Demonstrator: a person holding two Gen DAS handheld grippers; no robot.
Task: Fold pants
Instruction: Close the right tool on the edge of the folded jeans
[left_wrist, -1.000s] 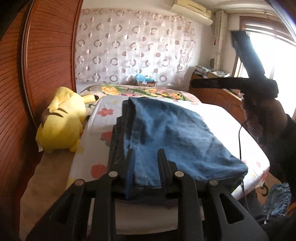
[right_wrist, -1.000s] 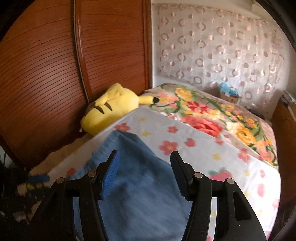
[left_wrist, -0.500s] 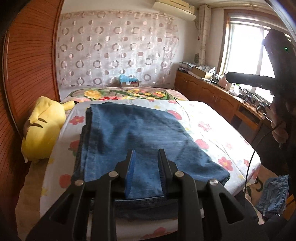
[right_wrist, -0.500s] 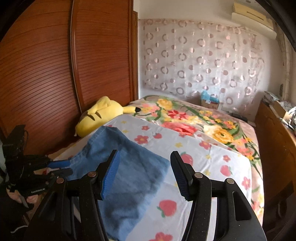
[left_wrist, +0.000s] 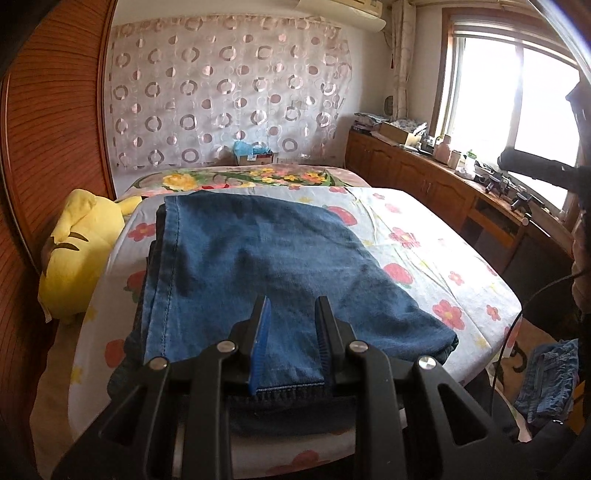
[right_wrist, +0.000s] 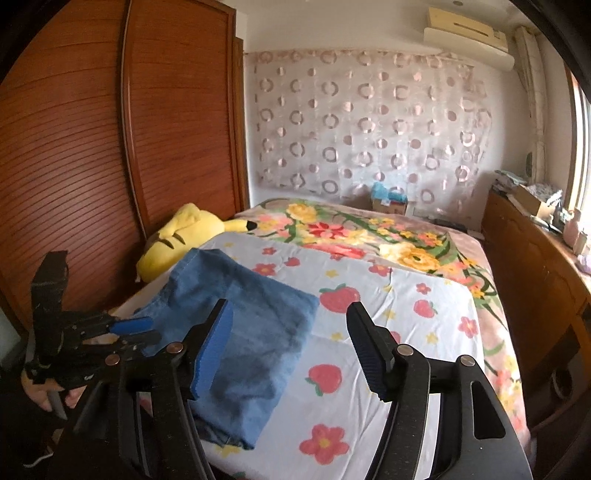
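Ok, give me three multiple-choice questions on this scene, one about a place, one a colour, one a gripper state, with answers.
1. Where is the yellow plush?
A. On the jeans
B. Between bed and wardrobe
C. On the window counter

2. What colour are the flowers on the sheet under the jeans?
A. Mostly red
B. Purple
C. Black

3. How is the right gripper?
A. Shut on jeans
B. Shut, empty
C. Open, empty

Answers:
1 B: plush sits beside the wardrobe.
2 A: sheet, jeans.
3 C: right gripper is spread, nothing between.

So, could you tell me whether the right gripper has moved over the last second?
Yes. The right gripper has pulled up and back: the jeans that filled its view now lie lower left, and the wall curtain shows in full.
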